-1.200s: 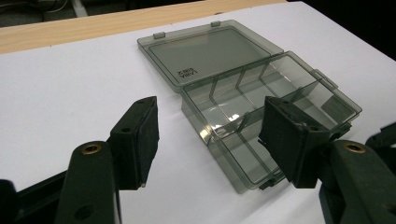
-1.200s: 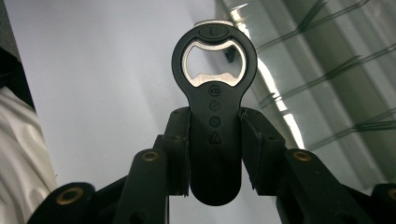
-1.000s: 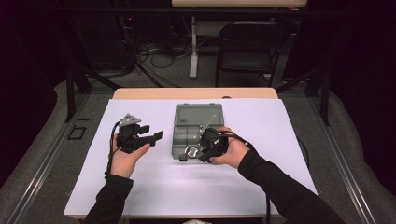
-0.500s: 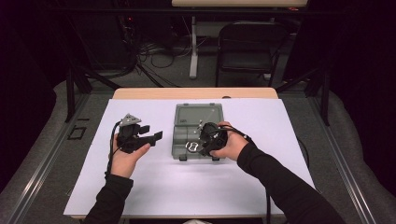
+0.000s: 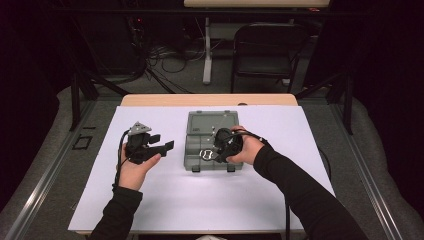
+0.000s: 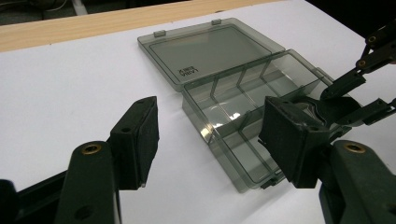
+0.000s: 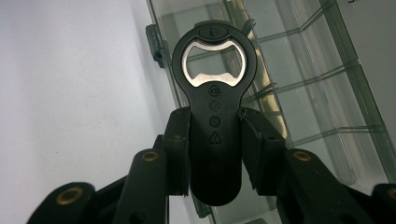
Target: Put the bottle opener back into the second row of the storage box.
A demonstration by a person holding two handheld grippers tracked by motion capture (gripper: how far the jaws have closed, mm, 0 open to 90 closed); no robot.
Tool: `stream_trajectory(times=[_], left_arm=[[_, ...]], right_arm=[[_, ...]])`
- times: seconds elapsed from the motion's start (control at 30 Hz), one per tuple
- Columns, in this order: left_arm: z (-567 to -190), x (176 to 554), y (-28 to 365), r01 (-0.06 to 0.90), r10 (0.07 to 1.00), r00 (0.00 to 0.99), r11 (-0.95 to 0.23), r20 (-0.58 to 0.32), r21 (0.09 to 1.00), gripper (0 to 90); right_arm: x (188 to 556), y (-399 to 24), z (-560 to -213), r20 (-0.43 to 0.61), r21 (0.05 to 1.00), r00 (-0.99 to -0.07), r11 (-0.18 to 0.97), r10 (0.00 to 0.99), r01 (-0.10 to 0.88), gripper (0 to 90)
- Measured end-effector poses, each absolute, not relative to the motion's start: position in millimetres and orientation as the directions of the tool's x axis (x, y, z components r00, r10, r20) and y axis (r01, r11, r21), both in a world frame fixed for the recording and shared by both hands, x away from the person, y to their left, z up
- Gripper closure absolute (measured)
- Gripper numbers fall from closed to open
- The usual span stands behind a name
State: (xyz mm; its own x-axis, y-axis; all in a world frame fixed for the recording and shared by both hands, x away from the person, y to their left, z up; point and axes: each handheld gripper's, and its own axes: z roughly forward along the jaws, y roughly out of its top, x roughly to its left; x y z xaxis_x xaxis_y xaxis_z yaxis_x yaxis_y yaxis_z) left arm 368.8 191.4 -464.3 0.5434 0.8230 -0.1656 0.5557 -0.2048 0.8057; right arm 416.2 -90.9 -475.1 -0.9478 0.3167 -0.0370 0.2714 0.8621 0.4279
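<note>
A black bottle opener is clamped in the right gripper above the open compartment box, not yet placed; the left gripper is held wide open, empty.

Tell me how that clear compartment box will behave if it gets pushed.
The compartment box looks like thin, empty plastic, so probably light. On the smooth white sheet it would likely slide rather than tip. Its open lid lies flat and may flex at the hinges.

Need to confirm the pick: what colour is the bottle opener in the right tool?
Black, with a silver metal mouth; the bottle opener shows best in the right gripper view.
</note>
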Motion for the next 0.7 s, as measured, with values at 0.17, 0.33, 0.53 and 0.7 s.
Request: stream_trajectory(times=[0.17, 0.33, 0.53, 0.7], left_arm=[[-464.7, 369.0, 191.6, 0.558, 0.824, 0.541, -0.202, -0.168, 0.805, 36.7], [-464.9, 369.1, 192.1, 0.559, 0.825, 0.539, -0.199, -0.17, 0.805, 36.7], [-465.3, 369.4, 192.6, 0.56, 0.825, 0.538, -0.198, -0.171, 0.805, 36.8], [-465.4, 369.4, 192.8, 0.561, 0.826, 0.537, -0.198, -0.172, 0.804, 36.7]], right_arm=[[420.5, -91.6, -480.2, -0.029, 0.436, -0.953, 0.861, 0.302, 0.26, 64.9], [424.2, -92.7, -487.1, -0.026, 0.432, -0.962, 0.871, 0.273, 0.235, 64.8], [429.7, -95.2, -493.0, -0.024, 0.43, -0.964, 0.873, 0.267, 0.231, 64.8], [431.6, -94.7, -495.8, -0.014, 0.423, -0.963, 0.874, 0.27, 0.239, 64.8]])
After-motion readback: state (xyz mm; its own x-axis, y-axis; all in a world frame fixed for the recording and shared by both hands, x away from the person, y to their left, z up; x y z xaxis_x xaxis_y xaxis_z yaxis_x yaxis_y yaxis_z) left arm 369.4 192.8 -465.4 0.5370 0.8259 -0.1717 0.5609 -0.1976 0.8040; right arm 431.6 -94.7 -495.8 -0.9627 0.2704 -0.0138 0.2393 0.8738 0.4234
